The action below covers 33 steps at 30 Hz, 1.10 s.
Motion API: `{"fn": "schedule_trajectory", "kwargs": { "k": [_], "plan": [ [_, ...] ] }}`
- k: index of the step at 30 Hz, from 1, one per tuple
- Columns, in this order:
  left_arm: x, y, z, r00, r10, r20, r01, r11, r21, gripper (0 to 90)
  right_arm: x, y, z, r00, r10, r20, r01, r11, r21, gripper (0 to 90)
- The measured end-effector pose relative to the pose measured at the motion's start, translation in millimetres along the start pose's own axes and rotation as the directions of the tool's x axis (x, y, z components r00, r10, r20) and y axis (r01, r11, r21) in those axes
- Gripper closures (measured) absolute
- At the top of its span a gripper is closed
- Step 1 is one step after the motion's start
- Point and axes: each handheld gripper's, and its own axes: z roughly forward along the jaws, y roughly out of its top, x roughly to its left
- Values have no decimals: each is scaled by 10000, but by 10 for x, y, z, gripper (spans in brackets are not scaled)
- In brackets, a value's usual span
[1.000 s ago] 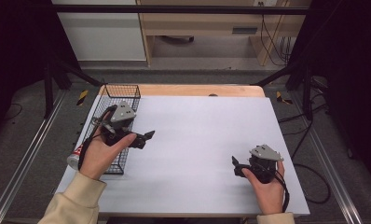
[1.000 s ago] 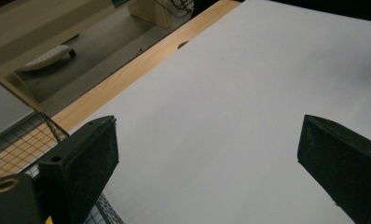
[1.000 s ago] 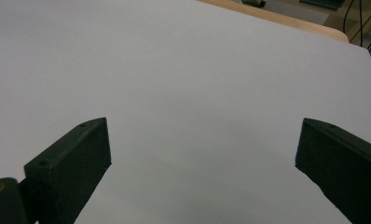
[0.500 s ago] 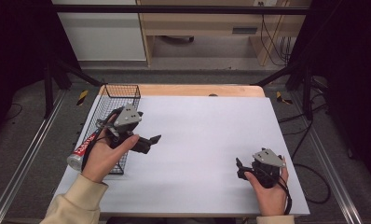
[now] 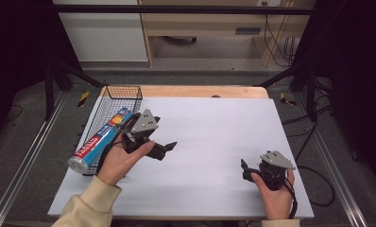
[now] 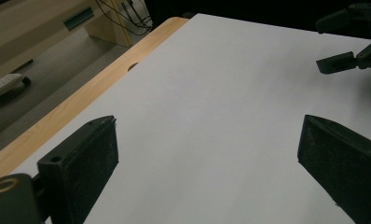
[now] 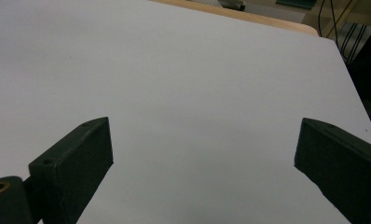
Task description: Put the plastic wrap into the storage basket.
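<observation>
Foil roll: a long blue-and-red boxed roll with a silver end cap (image 5: 97, 141) lies slanted in the black wire basket (image 5: 122, 92) at the left of the high view, its capped end poking out of the near end. It looks stowed, with nothing gripping it.
Left gripper: the left gripper (image 5: 169, 146) hangs just right of the basket, left of centre in the frame, pointing out over the white table sheet (image 5: 214, 137). Its tongs stand wide apart with only bare sheet between them, as its own view (image 6: 207, 154) shows. My read: it has let go of the roll and is heading for open table.
Wooden edge: a pale wooden strip (image 5: 200, 91) borders the sheet at the top.
Right gripper: the right gripper (image 5: 244, 168) sits low at the lower right, tongs likewise spread and empty (image 7: 204, 154). It appears parked, out of the way.
</observation>
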Motion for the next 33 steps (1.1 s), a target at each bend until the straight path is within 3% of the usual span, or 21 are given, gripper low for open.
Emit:
{"fn": "schedule_trajectory", "kwargs": {
  "k": [2,6,7,15,21,23,28,33],
  "plan": [
    [-21,-1,70,9996,248,112,-249,9997,65,47,2,-5,11,10000,-8,-28,8,10000,61,46],
    [-50,-37,176,9986,268,460,-265,9996,-63,39,17,-22,20,9999,-107,-38,107,9997,204,46],
    [-72,-76,246,9965,260,798,-253,9996,-97,39,27,-29,29,9999,-131,9,131,9995,273,46],
    [-144,-291,564,9882,374,1488,-348,9992,-204,41,26,-22,33,9998,-164,148,160,9994,312,46],
    [-155,-469,706,9853,-40,1706,45,10000,-28,40,25,-38,48,9999,-152,36,151,9986,499,42],
    [-155,-602,772,9844,-387,1716,337,9989,321,40,19,-49,58,9999,-133,-5,133,9979,640,40],
    [-154,-793,768,9834,-731,1663,604,9950,802,40,19,-56,74,9999,-68,-81,74,9968,795,40],
    [-151,-958,662,9827,-1170,1439,1113,9927,467,43,14,-61,117,9999,81,-112,-69,9950,995,50]
  ]
}}
